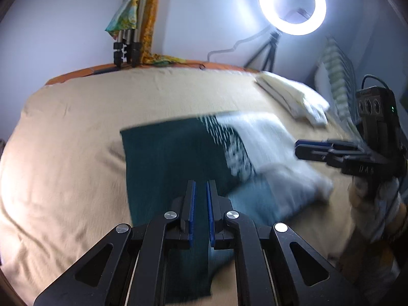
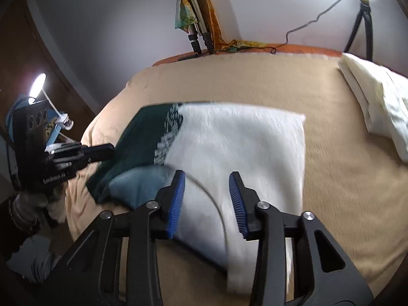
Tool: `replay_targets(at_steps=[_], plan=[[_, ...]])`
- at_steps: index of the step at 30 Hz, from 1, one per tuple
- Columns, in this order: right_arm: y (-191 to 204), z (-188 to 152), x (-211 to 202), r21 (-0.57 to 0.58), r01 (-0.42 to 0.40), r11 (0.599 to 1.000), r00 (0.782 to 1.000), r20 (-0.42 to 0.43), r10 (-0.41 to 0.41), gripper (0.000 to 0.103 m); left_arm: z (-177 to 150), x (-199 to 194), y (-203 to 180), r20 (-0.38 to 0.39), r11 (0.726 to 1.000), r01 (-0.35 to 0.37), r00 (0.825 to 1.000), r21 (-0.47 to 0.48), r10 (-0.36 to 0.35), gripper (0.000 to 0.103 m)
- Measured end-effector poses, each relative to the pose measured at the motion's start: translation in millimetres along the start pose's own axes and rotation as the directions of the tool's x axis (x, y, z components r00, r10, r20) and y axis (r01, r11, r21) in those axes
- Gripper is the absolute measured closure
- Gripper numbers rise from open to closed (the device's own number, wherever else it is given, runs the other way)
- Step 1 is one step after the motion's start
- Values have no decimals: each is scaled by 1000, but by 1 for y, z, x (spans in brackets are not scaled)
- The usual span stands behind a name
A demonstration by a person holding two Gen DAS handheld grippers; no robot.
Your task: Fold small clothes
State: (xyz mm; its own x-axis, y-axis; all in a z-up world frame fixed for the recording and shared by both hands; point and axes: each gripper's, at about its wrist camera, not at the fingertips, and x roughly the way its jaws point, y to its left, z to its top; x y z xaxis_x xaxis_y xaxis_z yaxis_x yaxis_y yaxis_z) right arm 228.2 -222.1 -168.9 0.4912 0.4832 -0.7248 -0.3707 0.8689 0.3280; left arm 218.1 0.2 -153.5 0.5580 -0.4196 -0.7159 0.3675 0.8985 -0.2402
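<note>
Left gripper (image 1: 200,187) jaws narrowly apart over garment (image 1: 163,153); right gripper (image 2: 207,178) jaws spread, hovering.

Black left gripper (image 1: 200,186) and right gripper (image 2: 207,178), blue-padded jaws, silver screws.

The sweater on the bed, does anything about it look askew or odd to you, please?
Yes: the sweater is only partly folded. A blue-grey flap lies bunched and slanted over its dark green near edge, by the left tongs, so the outline is uneven.
</note>
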Motion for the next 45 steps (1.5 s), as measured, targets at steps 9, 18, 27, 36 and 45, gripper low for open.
replay_targets(at_steps=[9,18,27,36,45], plan=[[6,35,83,20,97,995,990,-104,-94,67,26,62,10,-82,995,-98,992,0,98,96],[-3,36,60,38,73,997,992,-105,-68,67,19,50,24,-61,997,-70,996,-26,68,96],[-97,-6,-36,266,-15,964,1000,-17,20,43,-5,-6,84,-38,953,80,995,-294,-95,48],[-146,-43,-26,432,-178,884,980,-3,199,43,-22,17,102,-55,852,241,952,-464,-300,50],[-144,-33,13,480,-361,800,920,44,389,59,-13,36,98,-26,805,319,924,-500,-382,57]])
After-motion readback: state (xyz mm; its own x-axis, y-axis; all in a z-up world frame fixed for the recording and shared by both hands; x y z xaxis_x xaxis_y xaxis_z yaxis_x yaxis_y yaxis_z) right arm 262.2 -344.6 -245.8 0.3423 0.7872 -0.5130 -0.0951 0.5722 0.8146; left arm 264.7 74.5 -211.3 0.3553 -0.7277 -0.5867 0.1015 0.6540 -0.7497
